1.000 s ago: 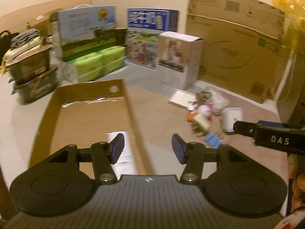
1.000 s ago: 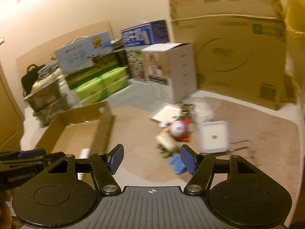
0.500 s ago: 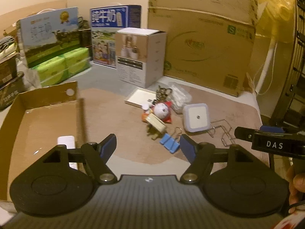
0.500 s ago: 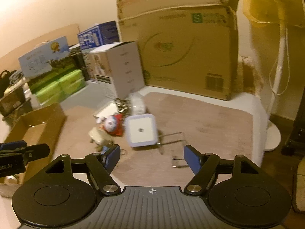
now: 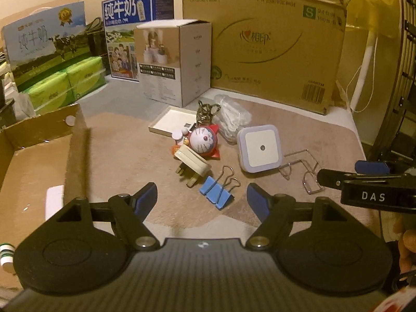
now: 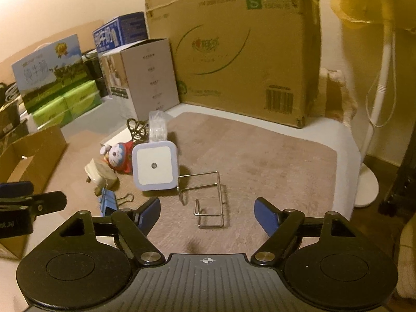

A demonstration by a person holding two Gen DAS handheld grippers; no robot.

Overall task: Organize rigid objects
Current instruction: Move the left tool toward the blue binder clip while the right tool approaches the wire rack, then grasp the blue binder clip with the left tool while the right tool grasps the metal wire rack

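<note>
Nearest the left gripper point(image 5: 202, 199): a blue binder clip point(image 5: 216, 191) on the brown mat point(image 5: 299, 127), light, stiff, wire handles folded up; best pinched across the flat painted body, since the wire loops would likely roll. Just beyond, touching or nearly so: a cream plug adapter point(image 5: 192, 166) lying prongs-out, hard and smooth, probably best taken across its broad faces. Past that, a round cartoon-cat toy point(image 5: 203, 142), likely slippery on the dome. Beside it, a square white night light point(image 5: 260, 150), light plastic, flat sides good for a squeeze. Farther back, a shallow white box lid point(image 5: 171, 121) and a clear bag point(image 5: 232, 119).

Nearest the right gripper point(image 6: 207, 214): a bent wire rack point(image 6: 205, 195), thin, springy, apt to slip or twist; hold where two wires run close.

Off to the left, the open cardboard tray point(image 5: 39, 140), probably the destination.

Both pairs of jaws fairly wide, just been opening further, nothing between the pads, nothing touched.
</note>
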